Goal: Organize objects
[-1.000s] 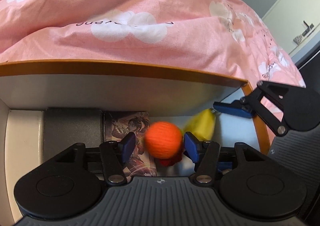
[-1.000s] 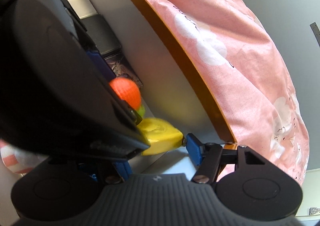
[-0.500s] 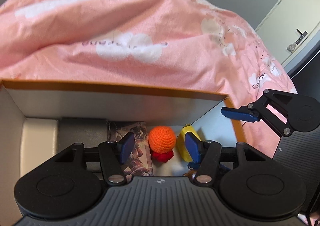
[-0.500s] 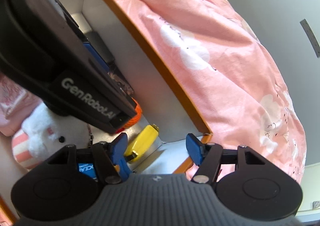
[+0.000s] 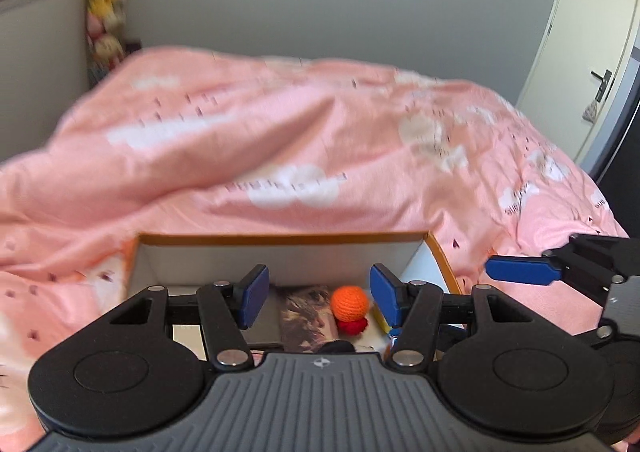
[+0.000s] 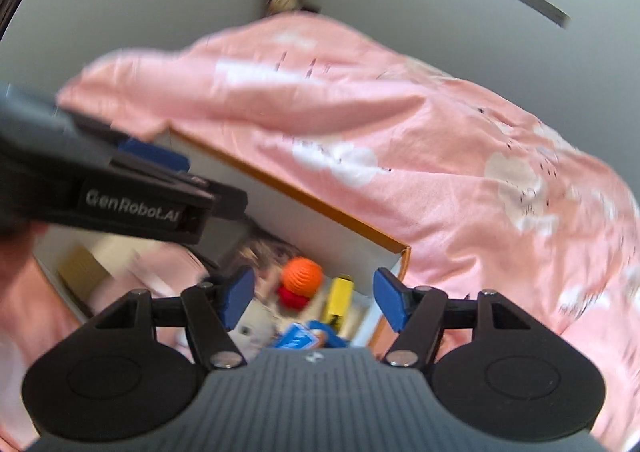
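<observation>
An orange-rimmed white box (image 5: 280, 239) (image 6: 304, 200) sits on a pink bedspread. Inside lie an orange knitted ball with a red base (image 5: 350, 302) (image 6: 301, 275), a yellow toy (image 6: 340, 297), an illustrated card (image 5: 306, 312) and a blue packet (image 6: 298, 338). My left gripper (image 5: 316, 298) hangs open above the box, nothing between its blue pads. My right gripper (image 6: 314, 300) is also above the box with its jaws opening and nothing held. The right gripper's blue fingertip (image 5: 520, 270) shows at the right in the left wrist view, and the left gripper's body (image 6: 132, 200) crosses the right wrist view.
The pink bedspread with white clouds (image 5: 280, 156) surrounds the box. A grey wall and a row of plush toys (image 5: 106, 12) stand behind the bed. A cream door (image 5: 592, 52) is at the right. A tan box (image 6: 78, 266) lies in the container's left part.
Both grippers have risen out of the box and pulled back, so the whole box and room now show. The left let go of the orange ball; the right released the yellow toy.
</observation>
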Demonstrator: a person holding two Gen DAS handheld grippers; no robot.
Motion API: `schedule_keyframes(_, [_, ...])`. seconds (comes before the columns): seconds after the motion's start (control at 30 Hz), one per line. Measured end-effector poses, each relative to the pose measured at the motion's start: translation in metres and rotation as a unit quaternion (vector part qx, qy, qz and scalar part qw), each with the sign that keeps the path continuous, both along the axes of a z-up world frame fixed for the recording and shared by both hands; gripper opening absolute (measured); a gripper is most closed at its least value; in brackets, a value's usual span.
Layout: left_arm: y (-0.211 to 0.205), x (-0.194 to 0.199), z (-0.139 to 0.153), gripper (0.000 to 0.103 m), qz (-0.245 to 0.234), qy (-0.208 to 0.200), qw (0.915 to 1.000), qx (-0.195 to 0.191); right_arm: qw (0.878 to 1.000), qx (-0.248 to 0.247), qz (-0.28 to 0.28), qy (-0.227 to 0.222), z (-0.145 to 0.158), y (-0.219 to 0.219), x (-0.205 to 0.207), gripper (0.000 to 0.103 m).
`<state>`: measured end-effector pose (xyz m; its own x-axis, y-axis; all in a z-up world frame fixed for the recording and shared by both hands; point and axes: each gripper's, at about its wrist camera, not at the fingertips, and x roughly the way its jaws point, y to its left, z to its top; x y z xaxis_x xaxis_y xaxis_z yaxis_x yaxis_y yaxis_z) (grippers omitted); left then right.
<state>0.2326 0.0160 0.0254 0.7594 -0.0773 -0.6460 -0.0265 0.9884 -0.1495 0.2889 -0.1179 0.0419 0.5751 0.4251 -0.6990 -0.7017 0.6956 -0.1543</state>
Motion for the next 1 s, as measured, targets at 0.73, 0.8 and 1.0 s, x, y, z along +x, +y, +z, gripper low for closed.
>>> schedule_keyframes(0.73, [-0.003,-0.129,0.007,0.089,0.097,-0.127,0.9826,0.094,0.962,0.200,-0.175,-0.067,-0.001,-0.057,-0.134,0.089])
schedule_keyframes(0.8, [0.000,-0.130,-0.005,0.089,0.099,-0.110,0.9844,0.094,0.960,0.203,-0.182,-0.064,-0.007,-0.059,-0.138,0.089])
schedule_keyframes(1.0, [0.003,-0.136,-0.025,0.089,0.103,-0.087,0.9865,0.093,0.966,0.181,-0.177,-0.055,-0.027,-0.054,-0.145,0.089])
